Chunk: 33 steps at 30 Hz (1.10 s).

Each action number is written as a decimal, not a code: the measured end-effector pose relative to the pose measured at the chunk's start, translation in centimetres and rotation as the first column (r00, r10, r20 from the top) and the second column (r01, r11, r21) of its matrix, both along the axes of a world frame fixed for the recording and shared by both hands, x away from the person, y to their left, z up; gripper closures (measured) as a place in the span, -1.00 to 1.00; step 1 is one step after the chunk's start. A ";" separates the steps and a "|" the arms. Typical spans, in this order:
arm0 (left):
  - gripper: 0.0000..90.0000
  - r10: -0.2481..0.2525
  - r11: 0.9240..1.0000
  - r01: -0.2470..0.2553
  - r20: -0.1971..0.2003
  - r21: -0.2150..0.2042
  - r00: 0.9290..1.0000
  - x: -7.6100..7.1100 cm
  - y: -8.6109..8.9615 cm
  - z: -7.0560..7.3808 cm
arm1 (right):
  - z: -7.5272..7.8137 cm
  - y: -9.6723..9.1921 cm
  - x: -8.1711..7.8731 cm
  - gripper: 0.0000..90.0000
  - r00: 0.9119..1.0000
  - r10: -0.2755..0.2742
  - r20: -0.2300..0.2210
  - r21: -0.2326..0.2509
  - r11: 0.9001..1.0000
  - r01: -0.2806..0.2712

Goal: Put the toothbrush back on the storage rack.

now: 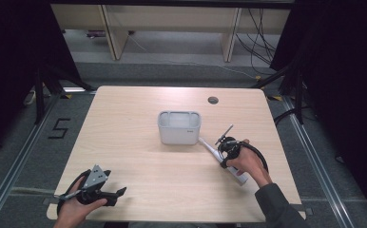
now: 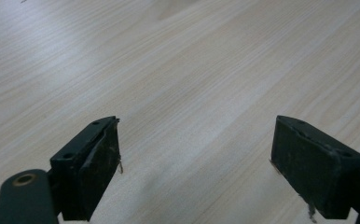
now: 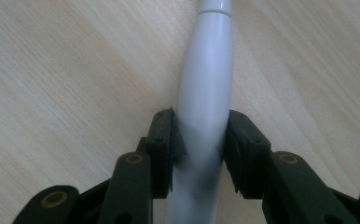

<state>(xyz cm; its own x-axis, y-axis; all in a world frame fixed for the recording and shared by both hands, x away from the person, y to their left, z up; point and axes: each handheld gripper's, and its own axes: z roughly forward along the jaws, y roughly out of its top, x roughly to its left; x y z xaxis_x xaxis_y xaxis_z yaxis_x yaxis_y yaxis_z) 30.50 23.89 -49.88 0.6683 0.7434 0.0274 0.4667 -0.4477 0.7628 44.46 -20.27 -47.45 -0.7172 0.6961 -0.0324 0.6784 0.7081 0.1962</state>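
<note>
A white electric toothbrush (image 1: 209, 147) lies flat on the wooden table (image 1: 139, 109), its thin end close to the front right corner of a grey box (image 1: 179, 128). My right gripper (image 1: 225, 160) comes down on the handle's middle. In the right gripper view the handle (image 3: 206, 70) runs up between the two black pads (image 3: 162, 140), and both press on its sides, so this gripper (image 3: 200, 135) is shut on it. My left gripper (image 1: 120, 192) rests near the table's front left edge. It (image 2: 197, 135) stands open over bare wood with nothing between its fingers.
The grey box is open-topped, with a narrow compartment along its back, and stands at the table's centre. A round cable hole (image 1: 213, 100) sits in the far right of the tabletop. Desk legs and cables are on the floor beyond the table.
</note>
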 end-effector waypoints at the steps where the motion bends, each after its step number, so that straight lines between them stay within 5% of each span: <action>1: -0.66 0.004 1.000 -0.004 -0.001 -0.014 1.000 0.0 -0.1 0.0 | 0.0 0.1 0.1 0.44 1.000 0.014 -0.005 -0.002 1.000 -0.014; 2: -0.66 0.011 1.000 -0.012 0.007 0.014 1.000 0.0 0.0 0.0 | 0.0 0.1 0.1 0.45 1.000 0.012 -0.006 -0.007 1.000 -0.012; 5: -0.66 -0.001 1.000 0.001 0.001 0.000 1.000 -0.1 0.0 0.0 | 0.2 0.6 0.3 0.45 0.999 -0.031 -0.042 -0.041 0.999 0.029; 6: -0.66 0.005 1.000 -0.005 0.012 -0.010 1.000 0.0 -0.1 -0.1 | -0.1 0.3 0.7 0.45 0.999 0.041 -0.032 -0.033 0.999 -0.043; 8: -0.66 0.005 1.000 -0.005 0.002 -0.007 1.000 0.0 -0.1 0.0 | 0.1 0.7 0.7 0.45 0.998 -0.011 -0.063 -0.050 0.999 0.007; 9: -0.66 0.003 1.000 -0.003 0.011 -0.007 1.000 0.0 -0.1 0.0 | 0.0 0.5 1.1 0.45 0.998 0.041 -0.057 -0.059 0.997 -0.045; 11: -0.66 0.002 1.000 -0.002 0.006 -0.007 1.000 0.0 -0.1 -0.1 | 0.1 1.0 1.1 0.44 0.996 -0.016 -0.092 -0.075 0.997 0.009; 12: -0.66 0.004 1.000 -0.004 0.010 -0.008 1.000 0.0 -0.1 -0.1 | 0.1 0.8 1.3 0.44 0.995 0.019 -0.096 -0.083 0.996 -0.027; 19: -0.66 0.005 1.000 -0.005 0.011 -0.014 1.000 -0.1 -0.1 0.0 | 0.1 0.9 1.9 0.46 0.993 0.014 -0.117 -0.124 0.992 -0.029; 28: -0.66 0.006 1.000 -0.006 0.017 -0.005 1.000 0.0 0.0 0.0 | 0.1 0.9 1.8 0.48 0.990 -0.034 -0.139 -0.108 0.994 0.019; 31: -0.66 -0.001 1.000 0.001 -0.001 0.002 1.000 0.0 0.0 0.0 | 0.5 0.3 1.8 0.48 0.992 -0.008 -0.127 -0.095 0.995 -0.004; 33: -0.66 0.004 1.000 -0.004 0.008 -0.009 1.000 0.0 -0.1 0.0 | 0.9 0.1 1.5 0.48 0.990 -0.060 -0.126 -0.074 0.996 0.051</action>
<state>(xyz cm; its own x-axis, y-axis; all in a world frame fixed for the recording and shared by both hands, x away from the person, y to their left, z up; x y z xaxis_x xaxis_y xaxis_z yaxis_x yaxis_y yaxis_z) 30.48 23.83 -49.93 0.6653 0.7461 0.0263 0.4621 -0.4393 0.7704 45.96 -20.14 -46.51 -0.6790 0.7341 0.0065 0.7332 0.6777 0.0565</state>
